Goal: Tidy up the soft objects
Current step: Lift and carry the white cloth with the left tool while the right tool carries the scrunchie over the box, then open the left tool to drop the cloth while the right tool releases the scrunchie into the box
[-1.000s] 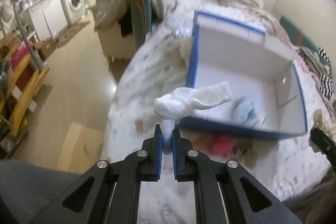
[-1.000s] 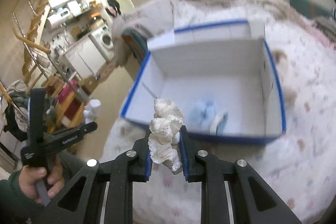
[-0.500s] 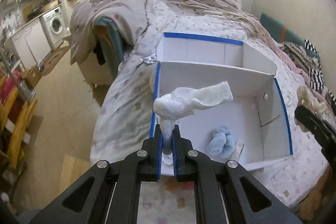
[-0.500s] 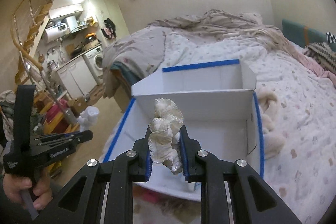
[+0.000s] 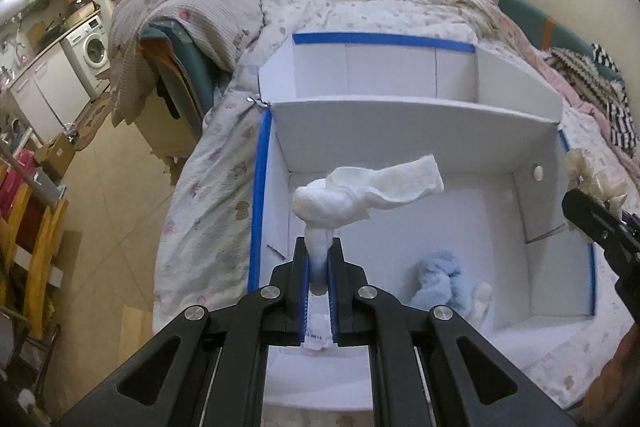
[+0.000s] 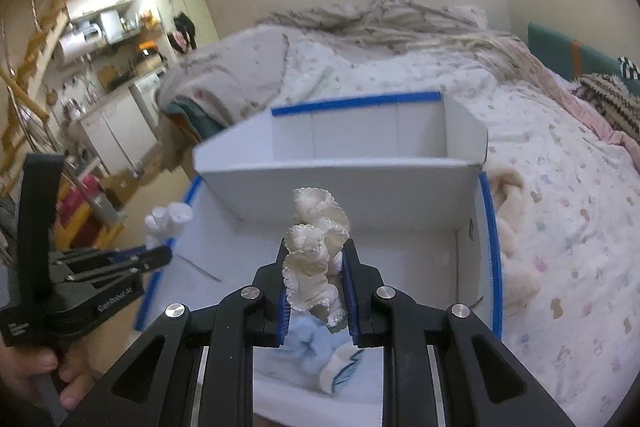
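Left wrist view now has the white box [image 5: 400, 131] sitting right under and ahead of the left tongs [image 5: 319, 267], when a second ago they were short of its near wall. They're clamped on a knotted white sock [image 5: 360, 197], with a blue fuzzy sock [image 5: 438, 281] lying inside just ahead to the right. The right tongs [image 6: 316, 291] have come over the box too, squeezed on a frilly cream sock [image 6: 314, 247], so I'd guess both drops are next.

box [image 5: 416, 131] on bed [image 5: 208, 187]; fluffy sock [image 5: 438, 283] inside box, front compartment; rear compartment behind divider [image 5: 400, 115].
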Demonstrator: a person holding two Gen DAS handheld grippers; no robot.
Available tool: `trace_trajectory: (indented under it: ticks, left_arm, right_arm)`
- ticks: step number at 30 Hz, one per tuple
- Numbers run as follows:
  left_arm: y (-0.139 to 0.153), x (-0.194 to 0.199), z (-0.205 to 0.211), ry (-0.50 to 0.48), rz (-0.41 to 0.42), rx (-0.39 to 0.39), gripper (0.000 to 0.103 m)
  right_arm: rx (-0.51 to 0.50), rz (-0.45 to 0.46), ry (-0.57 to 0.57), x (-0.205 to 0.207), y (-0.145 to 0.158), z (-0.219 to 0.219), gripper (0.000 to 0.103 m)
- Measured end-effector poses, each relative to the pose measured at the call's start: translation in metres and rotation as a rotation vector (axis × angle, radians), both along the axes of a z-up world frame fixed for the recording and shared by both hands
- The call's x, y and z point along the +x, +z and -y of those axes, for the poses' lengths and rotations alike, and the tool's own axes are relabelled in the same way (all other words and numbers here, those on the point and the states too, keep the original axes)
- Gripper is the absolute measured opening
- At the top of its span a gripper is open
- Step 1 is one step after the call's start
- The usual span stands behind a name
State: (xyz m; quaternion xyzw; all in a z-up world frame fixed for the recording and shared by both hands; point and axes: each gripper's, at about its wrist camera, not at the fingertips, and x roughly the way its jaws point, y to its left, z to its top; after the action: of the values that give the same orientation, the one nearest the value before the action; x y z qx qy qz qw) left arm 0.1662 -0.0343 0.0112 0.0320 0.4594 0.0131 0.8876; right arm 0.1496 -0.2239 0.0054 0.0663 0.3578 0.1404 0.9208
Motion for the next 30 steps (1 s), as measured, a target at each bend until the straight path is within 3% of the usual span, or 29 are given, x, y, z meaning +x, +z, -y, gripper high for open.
trace_trajectory:
  ticks: [3,7,9,15,21,30]
  left_arm:
    - [-0.018,0.007,-0.001,0.006,-0.007,0.010,0.008]
    - [-0.037,0.011,-0.003,0.011,-0.055,-0.035,0.008]
    - [-0.043,0.009,-0.001,0.004,-0.066,-0.013,0.008]
    - [-0.064,0.016,-0.008,0.018,-0.173,-0.045,0.008]
    - [-0.070,0.017,-0.011,0.032,-0.200,-0.044,0.008]
    - [-0.070,0.015,-0.007,0.021,-0.187,-0.030,0.008]
  right_arm:
    - [-0.019,-0.065,-0.014,0.011,-0.018,-0.002,0.024]
    - [-0.015,-0.176,-0.019,0.017,-0.043,-0.002,0.024]
    - [-0.015,-0.226,-0.023,0.019,-0.054,0.000,0.024]
    - [0.002,-0.335,-0.070,0.025,-0.078,0.012,0.024]
    - [-0.015,-0.378,-0.086,0.028,-0.087,0.013,0.024]
    - [-0.026,-0.363,-0.074,0.027,-0.085,0.010,0.027]
